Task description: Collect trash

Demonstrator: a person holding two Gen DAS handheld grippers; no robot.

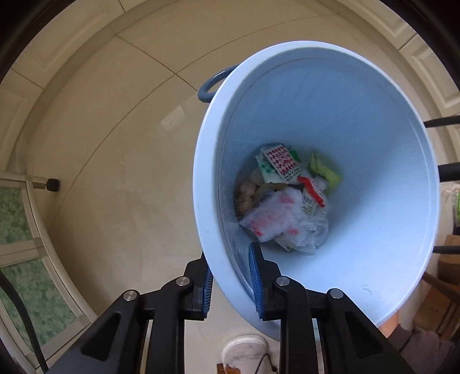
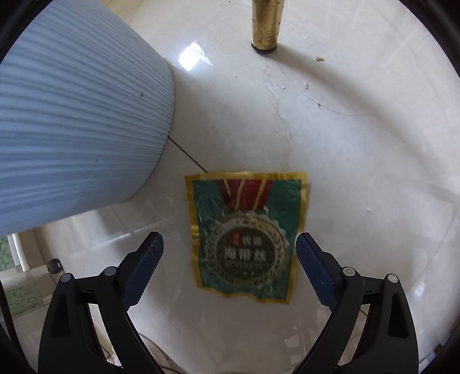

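My left gripper (image 1: 230, 266) is shut on the near rim of a light blue plastic trash bin (image 1: 359, 120) and holds it tilted, so I look down into it. Crumpled wrappers and plastic bags (image 1: 287, 201) lie at its bottom. In the right wrist view the bin's ribbed outer wall (image 2: 72, 129) fills the upper left. A flat green and gold snack wrapper (image 2: 247, 236) with a medal print lies on the white floor. My right gripper (image 2: 230, 247) is open and empty, its fingers on either side of the wrapper's near half, just above it.
A gold table leg (image 2: 266, 26) stands on the floor beyond the wrapper, with small crumbs (image 2: 319, 59) near it. A glass door frame (image 1: 26, 230) is at the left. Cardboard boxes (image 1: 442, 287) stand at the right edge.
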